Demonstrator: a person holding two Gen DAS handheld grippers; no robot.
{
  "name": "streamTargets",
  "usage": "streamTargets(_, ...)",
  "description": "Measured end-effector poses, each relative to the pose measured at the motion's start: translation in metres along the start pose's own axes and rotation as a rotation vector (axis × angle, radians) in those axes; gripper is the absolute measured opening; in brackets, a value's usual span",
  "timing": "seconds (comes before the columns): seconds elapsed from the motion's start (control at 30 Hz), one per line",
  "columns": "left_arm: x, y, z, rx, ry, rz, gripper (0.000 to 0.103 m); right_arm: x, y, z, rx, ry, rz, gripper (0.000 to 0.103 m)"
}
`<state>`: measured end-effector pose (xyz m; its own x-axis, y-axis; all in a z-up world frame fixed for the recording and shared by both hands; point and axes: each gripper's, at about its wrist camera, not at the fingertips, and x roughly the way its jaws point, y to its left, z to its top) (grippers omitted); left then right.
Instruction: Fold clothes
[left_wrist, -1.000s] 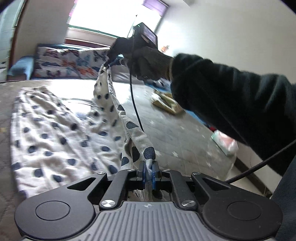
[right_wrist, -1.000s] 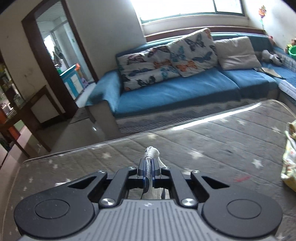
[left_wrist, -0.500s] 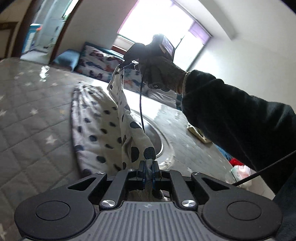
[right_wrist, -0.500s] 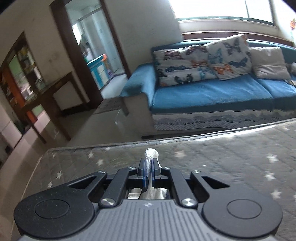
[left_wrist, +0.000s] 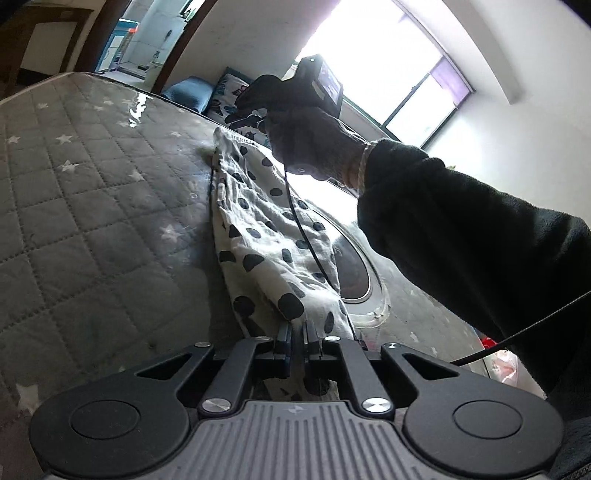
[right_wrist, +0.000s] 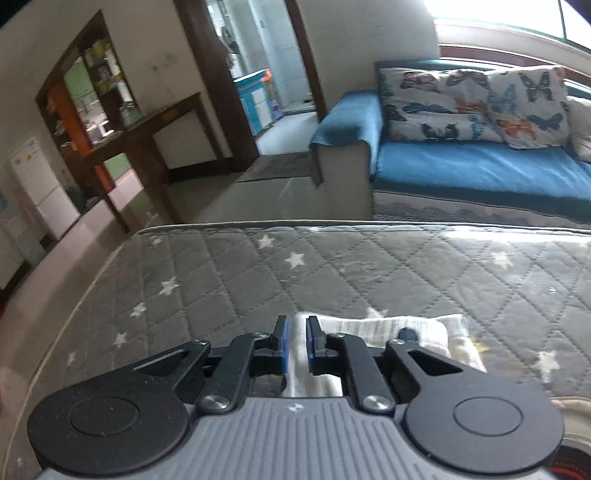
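Observation:
A white cloth with dark dots (left_wrist: 266, 236) lies in a long folded strip on the grey star-quilted mattress (left_wrist: 92, 206). My left gripper (left_wrist: 295, 332) is shut on its near end. At the strip's far end a gloved hand (left_wrist: 306, 140) holds my right gripper (left_wrist: 240, 118) just above the fabric. In the right wrist view the cloth (right_wrist: 388, 326) lies flat on the mattress (right_wrist: 369, 273). The jaws of my right gripper (right_wrist: 296, 339) are opening. White fabric shows in the gap between them, and the pads no longer press on it.
A dark sleeve (left_wrist: 461, 240) and a black cable cross the right side of the left wrist view. A round clear disc (left_wrist: 354, 273) sits on the mattress beside the cloth. Beyond the mattress edge stand a blue sofa (right_wrist: 461, 170) with butterfly cushions (right_wrist: 443, 107) and a wooden shelf (right_wrist: 122, 122).
Both grippers came down and swung left, laying the raised cloth edge over onto the mattress. The right gripper's pads, tight on a bunched corner before, now stand slightly apart.

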<state>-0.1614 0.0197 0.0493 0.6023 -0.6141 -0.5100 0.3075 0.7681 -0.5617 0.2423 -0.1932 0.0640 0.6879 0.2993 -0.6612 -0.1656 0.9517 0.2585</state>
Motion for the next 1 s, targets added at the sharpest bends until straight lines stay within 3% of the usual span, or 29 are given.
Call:
streamTargets(0.2, 0.002, 0.007, 0.001, -0.008, 0.003, -0.004, 0.006, -0.021, -0.015, 0.012, -0.061, 0.003, -0.031, 0.012)
streamTargets(0.43, 0.003, 0.011, 0.001, -0.009, 0.006, 0.0, 0.006, -0.035, -0.064, 0.012, -0.056, 0.078, -0.099, 0.017)
streamTargets(0.57, 0.004, 0.011, 0.002, -0.002, 0.008, 0.014, 0.006, -0.024, -0.072, -0.002, -0.061, 0.114, -0.076, 0.023)
streamTargets(1.0, 0.011, 0.012, 0.005, 0.0, 0.033, 0.062, 0.006, 0.016, -0.071, -0.018, -0.022, 0.113, -0.025, 0.023)
